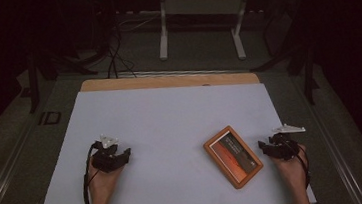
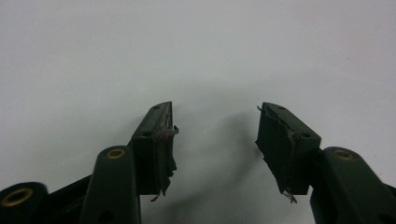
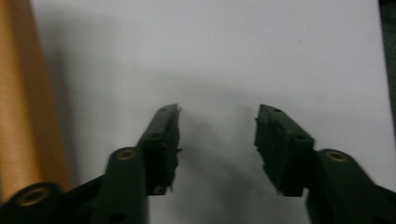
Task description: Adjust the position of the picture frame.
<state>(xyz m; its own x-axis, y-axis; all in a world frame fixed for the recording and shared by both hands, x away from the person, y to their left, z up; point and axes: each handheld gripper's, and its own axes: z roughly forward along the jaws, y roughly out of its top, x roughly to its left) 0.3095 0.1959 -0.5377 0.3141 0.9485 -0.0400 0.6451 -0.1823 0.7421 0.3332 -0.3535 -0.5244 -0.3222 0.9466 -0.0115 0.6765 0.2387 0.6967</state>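
Note:
A flat rectangular object with an orange-brown wooden frame (image 1: 233, 155), like a framed picture with a dark reddish image, lies tilted on the white sheet at the right. My right gripper (image 1: 269, 146) rests just right of it, open, nothing between its jaws (image 3: 217, 116). The frame's wooden edge (image 3: 21, 107) runs along the left side of the right gripper view. My left gripper (image 1: 123, 153) sits on the left part of the sheet, open and empty (image 2: 215, 119), well apart from the frame.
A white sheet (image 1: 170, 118) covers a wooden table whose far edge (image 1: 167, 80) shows beyond it. Behind the table on the dark floor stand white table legs (image 1: 164, 38) and black cables (image 1: 114, 58).

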